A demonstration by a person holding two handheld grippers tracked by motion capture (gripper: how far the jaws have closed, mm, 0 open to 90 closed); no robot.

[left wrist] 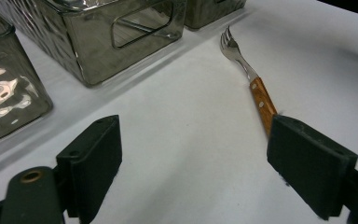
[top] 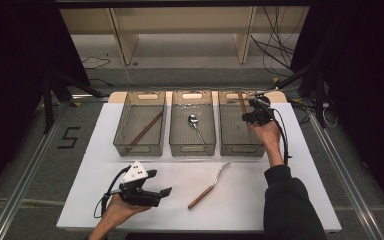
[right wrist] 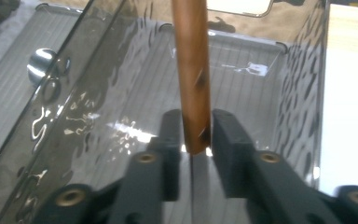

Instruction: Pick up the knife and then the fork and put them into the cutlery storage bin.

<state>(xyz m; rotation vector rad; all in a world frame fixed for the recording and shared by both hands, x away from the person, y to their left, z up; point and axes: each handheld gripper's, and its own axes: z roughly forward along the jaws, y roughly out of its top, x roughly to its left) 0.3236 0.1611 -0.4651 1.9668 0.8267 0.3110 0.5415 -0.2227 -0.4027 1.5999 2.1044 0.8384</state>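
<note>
the right gripper [top: 250,117] hangs over the right-hand bin [top: 240,148] of three smoky clear bins standing in a row on the white surface [top: 260,200]. in the right gripper view a wooden-handled utensil [right wrist: 195,79] stands between its jaws, the handle's end sitting in the narrow gap; the jaws look slackened beside it rather than clenched, though whether the pads [right wrist: 226,135] touch the wood i cannot tell. the utensil's upper part leans toward the far wall of that bin. the left gripper [top: 155,192] rests low at the near left of the surface, its jaws spread wide and grasping nothing. a fork [left wrist: 256,84] with a wooden handle lies flat on the surface between the grippers, near the left gripper's jaw. the middle bin [top: 192,148] holds a spoon [top: 195,124]; the left bin [top: 139,148] holds brown chopsticks [top: 145,129].
</note>
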